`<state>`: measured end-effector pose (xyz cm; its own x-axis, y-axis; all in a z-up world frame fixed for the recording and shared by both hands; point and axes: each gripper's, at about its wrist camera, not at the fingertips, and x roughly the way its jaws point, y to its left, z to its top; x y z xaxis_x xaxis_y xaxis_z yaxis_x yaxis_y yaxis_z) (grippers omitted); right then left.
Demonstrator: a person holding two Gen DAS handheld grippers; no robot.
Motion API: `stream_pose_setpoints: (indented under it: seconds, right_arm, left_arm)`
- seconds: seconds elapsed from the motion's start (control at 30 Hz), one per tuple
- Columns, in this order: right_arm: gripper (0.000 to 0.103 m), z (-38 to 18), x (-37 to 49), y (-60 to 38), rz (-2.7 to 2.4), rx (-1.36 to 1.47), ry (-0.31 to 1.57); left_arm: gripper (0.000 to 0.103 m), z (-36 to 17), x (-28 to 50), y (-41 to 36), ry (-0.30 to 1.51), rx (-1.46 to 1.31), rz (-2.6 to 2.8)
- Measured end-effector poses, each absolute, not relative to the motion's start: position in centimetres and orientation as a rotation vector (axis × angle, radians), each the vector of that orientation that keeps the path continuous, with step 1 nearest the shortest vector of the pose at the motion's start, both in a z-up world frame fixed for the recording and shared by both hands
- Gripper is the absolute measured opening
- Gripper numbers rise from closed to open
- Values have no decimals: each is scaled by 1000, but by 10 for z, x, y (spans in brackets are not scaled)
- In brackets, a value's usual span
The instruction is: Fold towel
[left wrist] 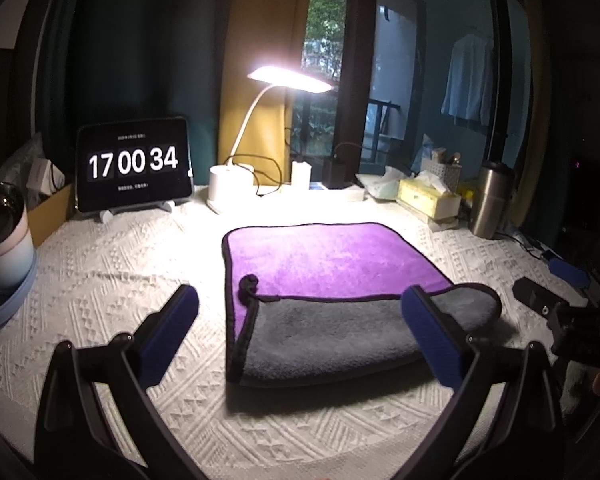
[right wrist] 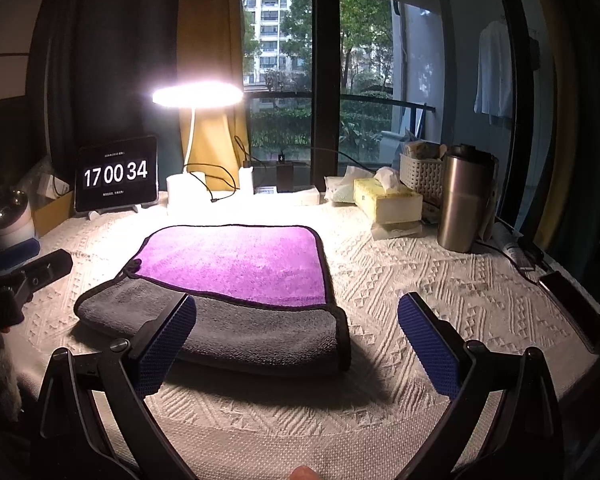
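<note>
Towel (left wrist: 332,264) part-folded, near edge hidden behind left gripper (left wrist: 300,316) fingers

**Readable text: clock digits only**

Showed "17 00 34" in large white digits on the black screen of the tablet (left wrist: 134,168), propped on a white stand at the back left of the surface. Read the same, "17 00 34", on that tablet (right wrist: 116,173) in the right wrist view. Carried one small line of text above the digits and another below them, both too small and blurred to make out in either view. Bore faint print on the yellow tissue box (right wrist: 388,200) at the back right, not legible. Offered no other legible label, brand, number or sign anywhere else in either view.
</note>
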<state>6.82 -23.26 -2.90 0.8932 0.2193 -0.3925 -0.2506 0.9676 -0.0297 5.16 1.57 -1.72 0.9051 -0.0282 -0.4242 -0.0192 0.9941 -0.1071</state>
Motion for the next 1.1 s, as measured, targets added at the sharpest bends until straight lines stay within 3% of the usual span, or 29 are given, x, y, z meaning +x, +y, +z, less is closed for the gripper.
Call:
stream_pose_setpoints:
  seconds: [0.33,0.4,0.5,0.67,0.87,1.0,1.1]
  right_arm:
    - [87,-38,93,-237,253,-84,460]
    - [74,-41,99,-237,264,-84,479]
    - [66,-46,109,-238,278,-83,517]
    - [63,-54,122,-240,282,-79,564]
    - [51,-61,137,-243,291,-56,622]
    - [50,-64,146,-246,299,-31,654]
    - [50,-65,150,-245,295,-41,667]
  left_arm:
    - [102,-29,86,23,541,-136,-34]
    - [101,-32,94,27,572,-162,-49]
    - [91,-38,107,30,618,-176,-56]
    - [90,-51,129,35,706,-216,-79]
    - [75,-61,144,37,764,-206,-81]
    - [64,-69,157,39,820,-211,-81]
    - [63,-74,162,42,846,-218,-82]
